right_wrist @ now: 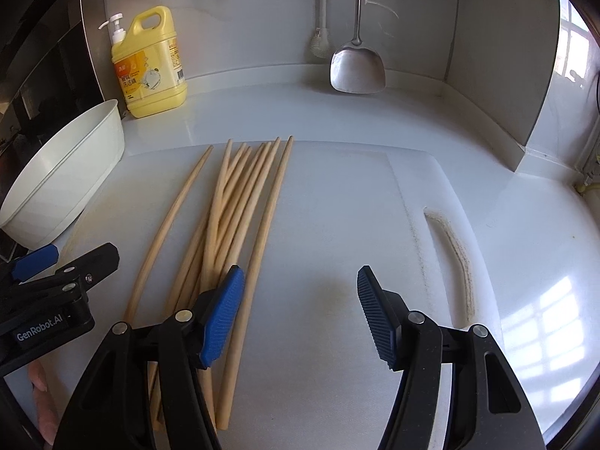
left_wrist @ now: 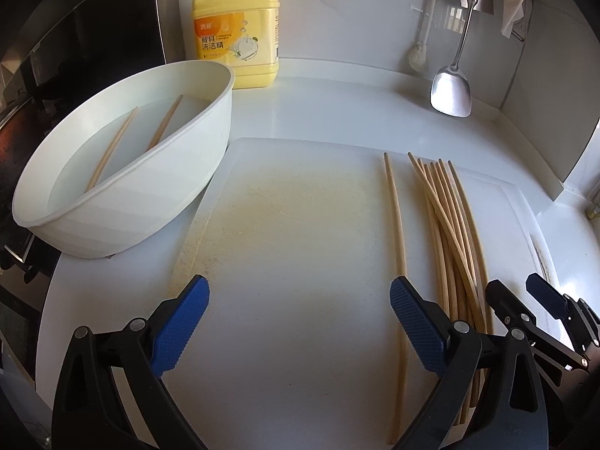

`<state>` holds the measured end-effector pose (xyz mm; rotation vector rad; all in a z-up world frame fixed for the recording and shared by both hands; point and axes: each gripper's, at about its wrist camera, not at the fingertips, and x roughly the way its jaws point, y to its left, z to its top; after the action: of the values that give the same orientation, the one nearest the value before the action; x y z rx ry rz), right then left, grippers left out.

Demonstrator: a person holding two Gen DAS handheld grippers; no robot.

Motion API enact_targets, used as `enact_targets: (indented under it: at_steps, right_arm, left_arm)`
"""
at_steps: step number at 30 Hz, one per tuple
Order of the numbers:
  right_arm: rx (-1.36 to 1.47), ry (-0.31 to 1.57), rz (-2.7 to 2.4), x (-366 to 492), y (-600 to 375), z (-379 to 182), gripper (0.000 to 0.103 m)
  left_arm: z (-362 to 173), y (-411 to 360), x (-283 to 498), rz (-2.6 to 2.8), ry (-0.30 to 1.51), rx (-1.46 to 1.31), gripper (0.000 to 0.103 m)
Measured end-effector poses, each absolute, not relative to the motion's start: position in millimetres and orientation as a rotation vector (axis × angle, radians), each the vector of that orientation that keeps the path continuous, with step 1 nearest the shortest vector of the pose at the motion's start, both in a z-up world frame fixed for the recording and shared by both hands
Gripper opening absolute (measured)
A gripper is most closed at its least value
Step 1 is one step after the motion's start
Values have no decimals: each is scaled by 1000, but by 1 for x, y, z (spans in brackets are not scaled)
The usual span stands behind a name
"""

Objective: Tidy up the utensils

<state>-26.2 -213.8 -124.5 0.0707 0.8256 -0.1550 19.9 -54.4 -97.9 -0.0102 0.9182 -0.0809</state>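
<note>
A bundle of several wooden chopsticks [left_wrist: 450, 225] [right_wrist: 240, 206] lies lengthwise on the white cutting board [left_wrist: 300, 206] [right_wrist: 337, 206]. One single chopstick [left_wrist: 395, 232] [right_wrist: 176, 217] lies apart on its left. Two more chopsticks [left_wrist: 112, 150] rest in the water of a white basin [left_wrist: 150, 195] [right_wrist: 67, 172] at the left. My left gripper [left_wrist: 298, 322] [right_wrist: 77, 258] is open above bare board, with its right finger over the single chopstick. My right gripper [right_wrist: 298, 315] [left_wrist: 519, 292] is open too, nothing between its pads, and its left finger is over the near end of the bundle.
A yellow detergent bottle [left_wrist: 236, 26] [right_wrist: 153, 63] stands against the back wall. A metal spatula [left_wrist: 452, 90] [right_wrist: 356, 67] and a white brush [left_wrist: 418, 52] [right_wrist: 320, 43] hang there. A dark stove [left_wrist: 22, 131] borders the counter on the left. The board's handle slot [right_wrist: 453, 258] is at the right.
</note>
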Motion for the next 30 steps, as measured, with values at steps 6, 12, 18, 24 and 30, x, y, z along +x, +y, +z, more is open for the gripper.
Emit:
enact_targets:
  at_steps: [6,12,18,24,30]
  right_arm:
    - [110,799,-165,-29,-228,-119,60]
    - [92,816,-134,-23,-220,-124,59]
    - [63,831,-128,-17,-221,-128,59]
    - [76,833,-146,-17,-234,-129,59]
    - [78,833,-149,-16,-236,-129,59]
  left_arm:
    - [-98,-56,22,-79,917,-15,95]
    - [-100,-64,26,-86,924,-1,95]
    - [-104,-72,32,-89,931,18,95]
    - [-105,-77,36,-101,936,22,95]
    - [-110,-85,40,-106,953,50,95]
